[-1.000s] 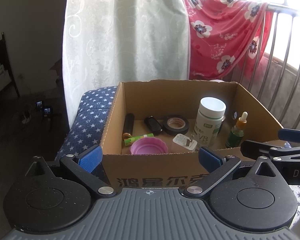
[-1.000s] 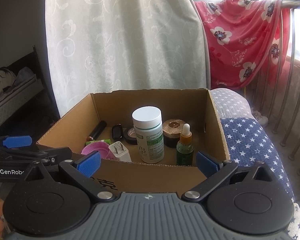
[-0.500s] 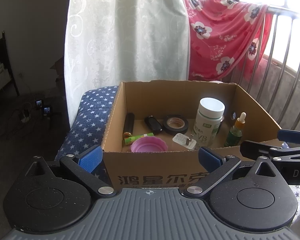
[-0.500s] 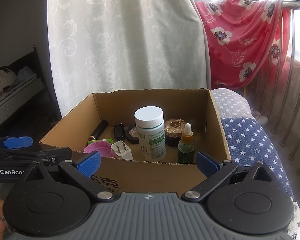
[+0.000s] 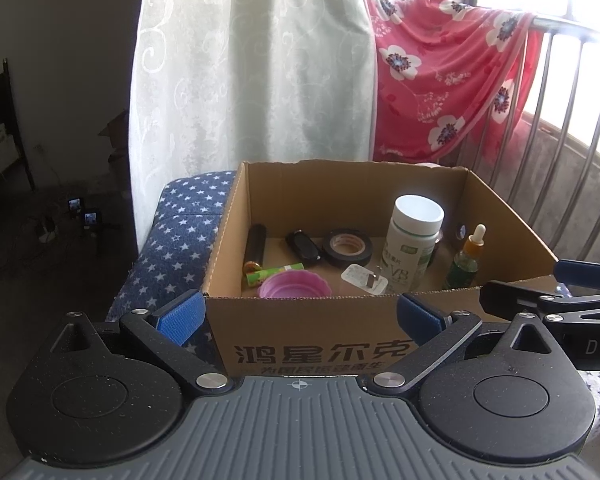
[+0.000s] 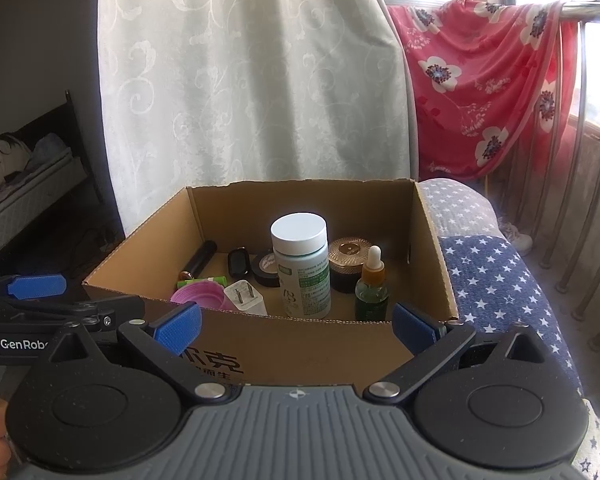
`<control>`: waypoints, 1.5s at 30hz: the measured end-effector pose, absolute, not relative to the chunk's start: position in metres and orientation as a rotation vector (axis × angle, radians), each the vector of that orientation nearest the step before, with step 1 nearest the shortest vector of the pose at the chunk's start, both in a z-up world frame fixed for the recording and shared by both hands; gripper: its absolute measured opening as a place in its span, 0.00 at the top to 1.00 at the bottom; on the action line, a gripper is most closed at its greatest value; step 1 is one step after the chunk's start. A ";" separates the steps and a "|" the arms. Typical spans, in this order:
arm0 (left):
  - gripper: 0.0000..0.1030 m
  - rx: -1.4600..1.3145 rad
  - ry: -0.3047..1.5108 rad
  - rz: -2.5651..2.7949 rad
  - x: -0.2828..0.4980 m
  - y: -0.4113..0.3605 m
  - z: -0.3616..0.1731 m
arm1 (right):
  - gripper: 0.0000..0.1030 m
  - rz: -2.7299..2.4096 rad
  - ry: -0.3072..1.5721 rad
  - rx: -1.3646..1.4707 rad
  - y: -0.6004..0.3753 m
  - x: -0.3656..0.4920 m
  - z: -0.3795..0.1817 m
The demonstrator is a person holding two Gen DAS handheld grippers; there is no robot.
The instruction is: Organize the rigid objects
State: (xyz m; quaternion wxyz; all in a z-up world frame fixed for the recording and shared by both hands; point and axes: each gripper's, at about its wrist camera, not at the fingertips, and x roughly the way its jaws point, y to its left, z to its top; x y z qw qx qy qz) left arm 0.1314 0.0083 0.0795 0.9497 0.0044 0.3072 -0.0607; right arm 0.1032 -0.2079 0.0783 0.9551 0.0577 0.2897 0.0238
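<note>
An open cardboard box [image 5: 300, 344] [image 6: 300, 344] stands on a star-patterned cushion. Inside stand a white-capped pill bottle [image 5: 410, 244] [image 6: 304, 268] and a green dropper bottle [image 5: 466, 260] [image 6: 372, 284]. A black tape roll [image 5: 347, 247], a pink lid [image 5: 294, 286], a white charger plug [image 6: 245, 298], a black tube [image 5: 256, 245], a green stick [image 5: 274, 273] and a gold-lidded jar [image 6: 349, 260] lie there too. My left gripper [image 5: 298, 316] and right gripper [image 6: 296, 326] are open and empty, just in front of the box's near wall.
The blue star-patterned cushion [image 6: 496, 280] carries the box. A white curtain [image 5: 252, 68] hangs behind it. A red floral cloth [image 5: 440, 80] drapes over a metal railing [image 5: 560, 132] at the right. A bed [image 6: 20, 192] stands at the far left.
Both grippers have drawn back and risen slightly from the box. Nothing in the box has moved.
</note>
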 end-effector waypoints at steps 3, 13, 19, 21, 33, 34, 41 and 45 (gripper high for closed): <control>0.00 0.009 0.625 -0.123 0.131 0.008 0.080 | 0.00 0.047 0.587 0.116 -0.208 0.102 0.079; 0.00 0.007 0.622 -0.124 0.129 0.008 0.081 | 0.00 0.046 0.587 0.115 -0.207 0.101 0.080; 0.00 0.007 0.622 -0.124 0.129 0.009 0.080 | 0.00 0.046 0.587 0.115 -0.207 0.101 0.080; 0.00 0.007 0.622 -0.124 0.129 0.009 0.080 | 0.00 0.046 0.587 0.115 -0.207 0.101 0.080; 0.00 0.006 0.621 -0.124 0.126 0.008 0.082 | 0.00 0.047 0.587 0.117 -0.207 0.099 0.081; 0.00 0.007 0.620 -0.123 0.127 0.008 0.082 | 0.00 0.047 0.587 0.117 -0.207 0.099 0.081; 0.00 0.007 0.621 -0.124 0.127 0.008 0.082 | 0.00 0.047 0.587 0.117 -0.207 0.100 0.081; 0.00 0.006 0.621 -0.124 0.127 0.008 0.081 | 0.00 0.047 0.588 0.117 -0.207 0.099 0.081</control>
